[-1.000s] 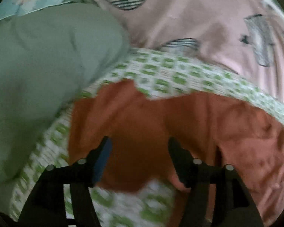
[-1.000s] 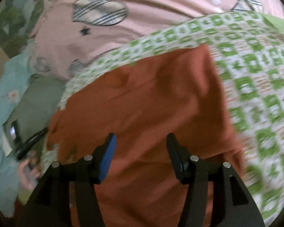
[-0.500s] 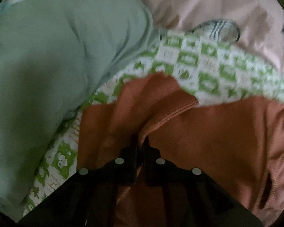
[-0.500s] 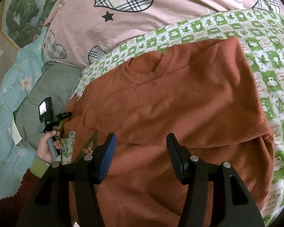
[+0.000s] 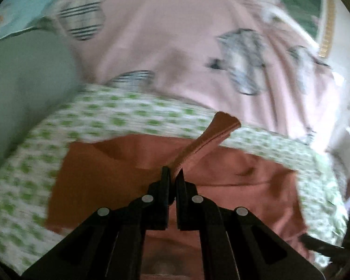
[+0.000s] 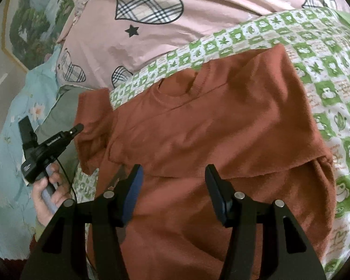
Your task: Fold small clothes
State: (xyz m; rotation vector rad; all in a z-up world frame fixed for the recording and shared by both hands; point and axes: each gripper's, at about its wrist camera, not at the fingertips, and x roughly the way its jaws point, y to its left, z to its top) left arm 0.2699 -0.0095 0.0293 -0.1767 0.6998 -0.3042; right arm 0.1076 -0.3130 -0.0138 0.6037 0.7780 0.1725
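Left wrist view: left gripper [image 5: 173, 175] clamped tight on a fold of the rust-orange sweater [image 5: 119, 177], jaws pressed nearly together with cloth pinched between them. Rising forward and to the right from the jaws, a lifted strip of the sweater ending in a ribbed cuff [image 5: 226, 122], raised off the bed. Beneath and to both sides of the claw, the rest of the garment spread flat on a green-and-white checked blanket [image 5: 119, 116]. Beyond the blanket, straight ahead, a pink sheet with plaid hearts [image 5: 175, 46]. Far left of the claw, a grey-green pillow [image 5: 23, 81]. Much motion blur here.

Right wrist view: right gripper [image 6: 173, 175] wide apart, holding nothing, fingers hovering over the lower body of the sweater [image 6: 221, 128]; contact with the cloth impossible to tell. Ahead of the claw, the round neckline [image 6: 179, 91] facing away, one folded layer lying across the chest. Right of the claw, the checked blanket [image 6: 326, 70]; farther ahead, the pink heart sheet [image 6: 175, 35]. Left of the claw, the left gripper [image 6: 74, 129] gripping the sweater's sleeve and lifting it, with the person's hand [image 6: 49, 191] around its handle; past that, light blue floral bedding [image 6: 11, 128].
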